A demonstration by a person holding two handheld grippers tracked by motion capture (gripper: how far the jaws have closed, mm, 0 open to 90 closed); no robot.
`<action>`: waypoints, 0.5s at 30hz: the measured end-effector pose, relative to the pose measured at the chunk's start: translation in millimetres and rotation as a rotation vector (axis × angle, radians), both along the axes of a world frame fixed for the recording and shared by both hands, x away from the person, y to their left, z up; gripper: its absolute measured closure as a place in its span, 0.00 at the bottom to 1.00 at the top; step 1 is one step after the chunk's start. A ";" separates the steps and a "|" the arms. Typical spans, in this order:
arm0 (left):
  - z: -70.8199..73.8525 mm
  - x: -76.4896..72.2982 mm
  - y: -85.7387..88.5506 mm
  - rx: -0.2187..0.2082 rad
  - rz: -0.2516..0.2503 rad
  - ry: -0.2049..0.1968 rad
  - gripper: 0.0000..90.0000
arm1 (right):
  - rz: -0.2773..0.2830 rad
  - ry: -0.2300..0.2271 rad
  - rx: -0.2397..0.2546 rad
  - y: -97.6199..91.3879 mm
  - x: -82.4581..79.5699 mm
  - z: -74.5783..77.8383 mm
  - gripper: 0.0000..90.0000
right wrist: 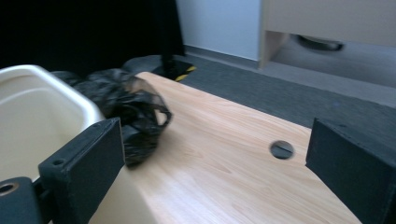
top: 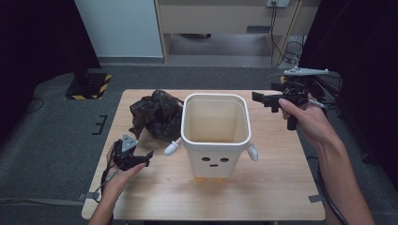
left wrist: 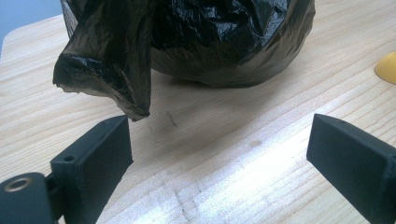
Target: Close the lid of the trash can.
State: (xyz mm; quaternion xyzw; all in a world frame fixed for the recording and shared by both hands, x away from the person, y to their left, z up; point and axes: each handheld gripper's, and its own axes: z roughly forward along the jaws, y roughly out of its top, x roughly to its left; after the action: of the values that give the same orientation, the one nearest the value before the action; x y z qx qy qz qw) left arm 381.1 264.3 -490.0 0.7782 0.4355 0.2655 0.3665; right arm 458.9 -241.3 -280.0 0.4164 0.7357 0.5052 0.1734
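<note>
The left tongs rest low on the worktop, jaws spread and empty, the black bag just ahead. The right tongs, raised beside the bin, gape wide, holding nothing.

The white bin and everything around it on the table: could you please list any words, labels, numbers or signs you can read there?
No readable text anywhere.
White bin: no lettering, only a drawn face of two dark ovals and a short dash on its front.
Black plastic bag: no print visible.
Block on the floor: yellow and black hazard stripes, a warning marking without words.
Wall outlet: too small to read.
</note>
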 end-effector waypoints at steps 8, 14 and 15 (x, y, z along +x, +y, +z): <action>-0.2 -0.1 -0.5 0.005 -0.001 0.001 0.07 | -0.104 0.011 -0.020 -9.4 0.3 -21.4 0.05; -0.2 -0.1 -1.3 0.004 -0.002 0.002 0.07 | -0.159 0.015 -0.026 -15.3 -0.1 -39.5 0.05; -0.3 0.0 -1.3 0.005 -0.002 0.002 0.07 | -0.167 0.017 -0.025 -16.3 -0.2 -42.2 0.05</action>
State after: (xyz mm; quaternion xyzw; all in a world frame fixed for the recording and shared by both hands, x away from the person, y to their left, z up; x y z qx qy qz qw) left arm 381.1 263.1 -490.3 0.7799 0.4342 0.2654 0.3644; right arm 458.7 -257.7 -322.2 0.4785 0.7061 0.4761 0.2138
